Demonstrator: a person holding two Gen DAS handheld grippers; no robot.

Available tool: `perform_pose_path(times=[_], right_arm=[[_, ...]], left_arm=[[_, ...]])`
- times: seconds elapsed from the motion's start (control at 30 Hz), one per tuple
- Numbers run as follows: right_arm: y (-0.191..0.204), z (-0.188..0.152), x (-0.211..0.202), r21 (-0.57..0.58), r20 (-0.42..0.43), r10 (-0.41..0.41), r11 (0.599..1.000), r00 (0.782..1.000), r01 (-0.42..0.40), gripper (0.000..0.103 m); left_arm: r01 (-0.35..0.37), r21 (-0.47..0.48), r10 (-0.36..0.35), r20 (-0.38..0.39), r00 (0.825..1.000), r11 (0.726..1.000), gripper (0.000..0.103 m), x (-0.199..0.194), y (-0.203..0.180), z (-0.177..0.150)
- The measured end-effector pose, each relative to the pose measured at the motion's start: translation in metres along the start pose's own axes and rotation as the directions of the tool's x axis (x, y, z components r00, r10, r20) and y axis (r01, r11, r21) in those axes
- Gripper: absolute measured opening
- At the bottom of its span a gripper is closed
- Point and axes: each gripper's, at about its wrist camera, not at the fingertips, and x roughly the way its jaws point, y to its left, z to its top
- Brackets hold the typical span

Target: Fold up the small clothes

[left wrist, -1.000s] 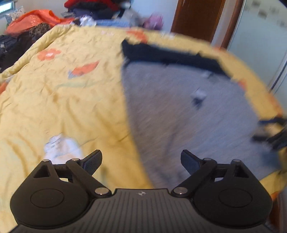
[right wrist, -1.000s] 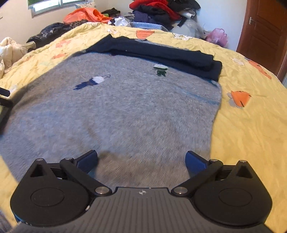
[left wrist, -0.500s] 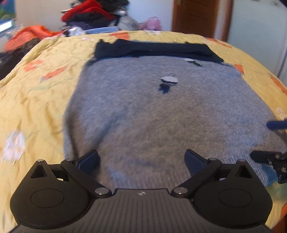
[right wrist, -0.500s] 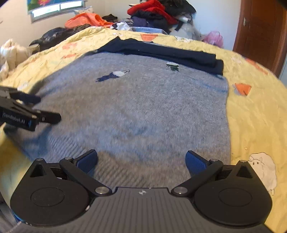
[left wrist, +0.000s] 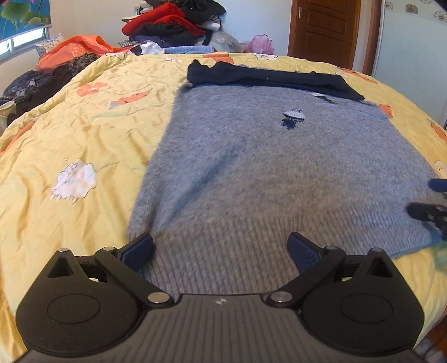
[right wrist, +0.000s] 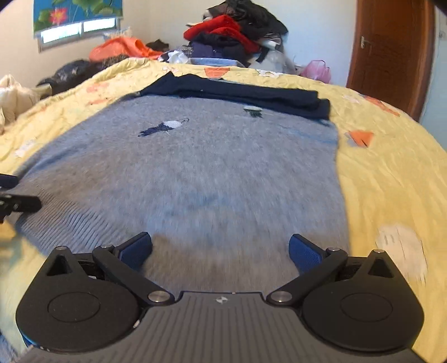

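A grey knitted sweater lies flat on the yellow quilt, its ribbed hem nearest me; it also shows in the right wrist view. A folded dark navy garment lies across its far end, seen too in the right wrist view. My left gripper is open and empty over the hem's left part. My right gripper is open and empty over the hem's right part. Each gripper shows at the edge of the other's view: the right one, the left one.
A pile of red, black and purple clothes is heaped beyond the bed's far edge, with an orange bag to its left. A brown door stands at the back right. Dark clothes lie along the left side.
Both grippers have drawn back toward the sweater's near hem, and the left one has swung from the quilt onto the sweater. Both stayed open. The sweater has not moved.
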Motion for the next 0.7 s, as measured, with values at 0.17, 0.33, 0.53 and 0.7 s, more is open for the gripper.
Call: perform_pose_path(times=[0.17, 0.33, 0.53, 0.7], right_arm=[[-0.010, -0.005, -0.026, 0.036, -0.032, -0.017, 0.999, 0.999, 0.018, 0.103], [-0.013, -0.001, -0.031, 0.127, 0.032, 0.000, 0.992, 0.999, -0.004, 0.103], [-0.006, 0.010, 0.006, 0.092, -0.035, -0.045, 0.995, 0.998, 0.048, 0.103], [-0.010, -0.016, -0.027, 0.047, -0.016, -0.022, 0.999, 1.000, 0.023, 0.103]], left_arm=[[-0.014, -0.013, 0.014, 0.002, 1.000, 1.000, 0.103, -0.012, 0.009, -0.012], [-0.040, -0.077, 0.038, -0.023, 0.999, 0.996, 0.103, -0.021, 0.025, -0.016], [-0.003, -0.134, 0.003, -0.002, 1.000, 0.991, 0.103, -0.034, 0.035, -0.010], [0.136, -0.391, -0.111, 0.087, 0.990, 0.910, 0.103, -0.053, 0.088, 0.003]])
